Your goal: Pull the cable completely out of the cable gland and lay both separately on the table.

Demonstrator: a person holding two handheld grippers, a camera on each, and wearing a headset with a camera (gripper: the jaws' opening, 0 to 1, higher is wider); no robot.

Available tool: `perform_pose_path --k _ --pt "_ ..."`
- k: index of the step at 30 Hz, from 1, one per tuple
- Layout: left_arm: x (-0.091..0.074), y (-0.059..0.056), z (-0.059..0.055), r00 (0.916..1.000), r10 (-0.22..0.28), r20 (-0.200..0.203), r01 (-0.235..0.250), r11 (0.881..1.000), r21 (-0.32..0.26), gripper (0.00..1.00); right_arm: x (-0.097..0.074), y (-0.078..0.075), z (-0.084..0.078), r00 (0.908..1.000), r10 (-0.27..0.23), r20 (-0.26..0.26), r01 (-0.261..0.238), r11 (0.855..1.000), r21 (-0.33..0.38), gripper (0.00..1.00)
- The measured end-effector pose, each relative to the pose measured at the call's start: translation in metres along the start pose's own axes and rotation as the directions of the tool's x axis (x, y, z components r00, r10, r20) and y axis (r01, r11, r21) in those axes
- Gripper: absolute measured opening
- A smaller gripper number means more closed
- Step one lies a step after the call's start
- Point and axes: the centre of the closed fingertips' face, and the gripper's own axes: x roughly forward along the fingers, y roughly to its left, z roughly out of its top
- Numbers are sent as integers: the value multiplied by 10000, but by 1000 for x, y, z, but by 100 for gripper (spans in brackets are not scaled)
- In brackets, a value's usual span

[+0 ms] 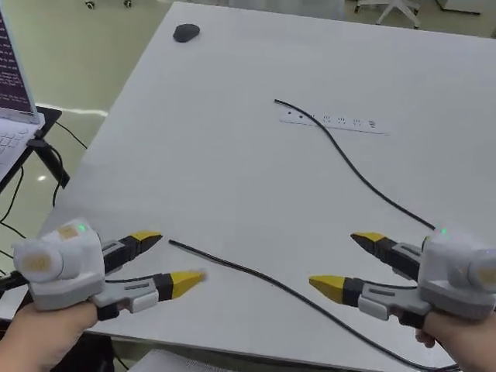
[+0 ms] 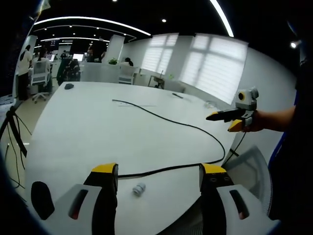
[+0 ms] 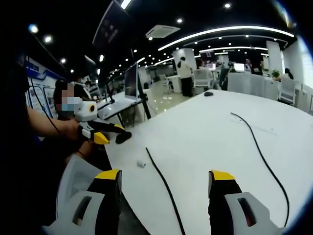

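A long black cable (image 1: 353, 167) lies loose across the white table (image 1: 217, 155), its near end (image 1: 174, 244) between my two grippers. In the left gripper view the cable (image 2: 171, 169) passes just beyond a small white cable gland (image 2: 139, 188), which rests on the table apart from the cable end. The right gripper view has the gland (image 3: 141, 164) left of the cable (image 3: 161, 178). My left gripper (image 1: 174, 260) hovers open at the table's near left edge, above the gland. My right gripper (image 1: 341, 262) is open at the near right, holding nothing.
A white power strip (image 1: 333, 120) lies flat under the cable's far end. A black mouse (image 1: 186, 32) sits at the far left corner. A laptop (image 1: 12, 85) stands on a stand left of the table, with cords hanging below it.
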Motion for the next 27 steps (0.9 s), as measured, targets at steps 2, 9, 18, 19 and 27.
perform_pose_path --k 2,9,18,19,27 --pt "-1 -1 -1 9999 77 -110 -76 9999 102 70 -8 -1 -4 9998 -121 140 119 9998 149 74" --pt "-5 -4 1 9994 343 106 -342 9994 -99 75 -24 -4 -19 9994 -274 191 268 9992 304 79" --pt "-7 -9 -1 9986 513 -138 -512 9987 45 78 -35 -10 -26 9995 -301 87 298 9990 334 83" --pt "-7 -9 -3 9982 551 -225 -550 9985 35 78 -35 -10 -27 9996 -294 41 293 9990 331 83" --pt "-8 -12 -5 9971 677 -350 -676 9977 16 78 -42 -11 -37 9990 -231 -380 231 9997 -3 85"
